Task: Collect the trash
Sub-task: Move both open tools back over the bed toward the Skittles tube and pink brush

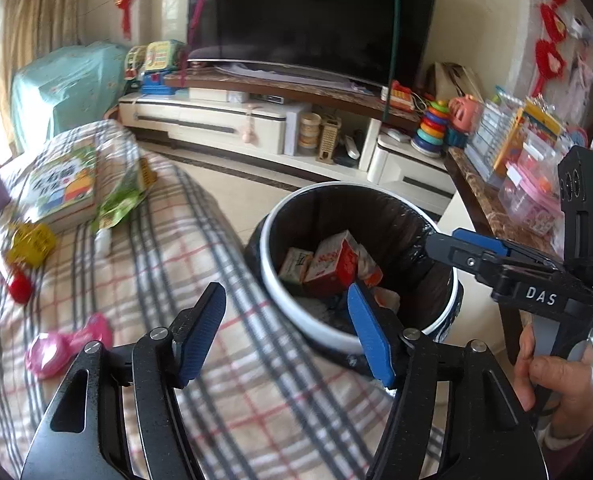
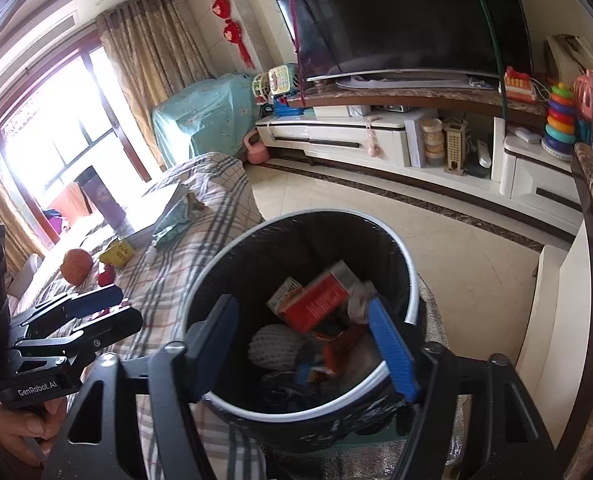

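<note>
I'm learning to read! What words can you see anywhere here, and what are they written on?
"DAS": white letters on the right gripper, seen by the left wrist camera.
"GenRobot.AI": white letters on the left gripper, seen by the right wrist camera.
Red carton in the trash bin: print too blurred to read.
Picture book: big characters too blurred to read.
</note>
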A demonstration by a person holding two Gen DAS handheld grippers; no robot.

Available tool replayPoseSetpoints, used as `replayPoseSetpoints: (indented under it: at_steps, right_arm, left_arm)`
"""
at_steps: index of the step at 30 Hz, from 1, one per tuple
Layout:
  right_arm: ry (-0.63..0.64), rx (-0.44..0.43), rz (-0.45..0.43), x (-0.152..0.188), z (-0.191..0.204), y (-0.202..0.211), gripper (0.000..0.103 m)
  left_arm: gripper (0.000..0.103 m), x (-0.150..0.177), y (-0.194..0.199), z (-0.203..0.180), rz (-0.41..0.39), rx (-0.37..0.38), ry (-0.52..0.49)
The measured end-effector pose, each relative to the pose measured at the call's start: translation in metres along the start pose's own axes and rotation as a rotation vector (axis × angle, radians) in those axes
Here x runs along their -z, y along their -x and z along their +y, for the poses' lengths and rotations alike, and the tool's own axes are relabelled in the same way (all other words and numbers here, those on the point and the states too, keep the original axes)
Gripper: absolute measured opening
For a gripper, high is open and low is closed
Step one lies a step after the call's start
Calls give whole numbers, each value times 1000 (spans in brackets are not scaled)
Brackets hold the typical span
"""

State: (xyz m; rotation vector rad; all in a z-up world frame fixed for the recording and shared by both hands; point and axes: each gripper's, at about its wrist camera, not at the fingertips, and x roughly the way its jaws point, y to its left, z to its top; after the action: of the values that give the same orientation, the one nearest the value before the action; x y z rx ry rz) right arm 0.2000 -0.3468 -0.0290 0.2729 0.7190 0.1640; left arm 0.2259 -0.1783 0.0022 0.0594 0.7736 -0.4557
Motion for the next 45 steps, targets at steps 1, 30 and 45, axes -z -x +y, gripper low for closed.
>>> replayPoseSetpoints:
  at_steps: [1, 30, 45]
  right_arm:
    - [4, -4, -1, 0, 3, 1, 79]
    - [174, -159, 73, 28, 146, -22, 100]
    - [215, -198, 115, 38, 175, -45, 100]
  left_arm:
    - [66, 4, 4, 5, -3, -4, 15]
    - [70, 100, 90, 149, -52, -154, 338]
    - [70, 110, 98, 182, -52, -192, 386]
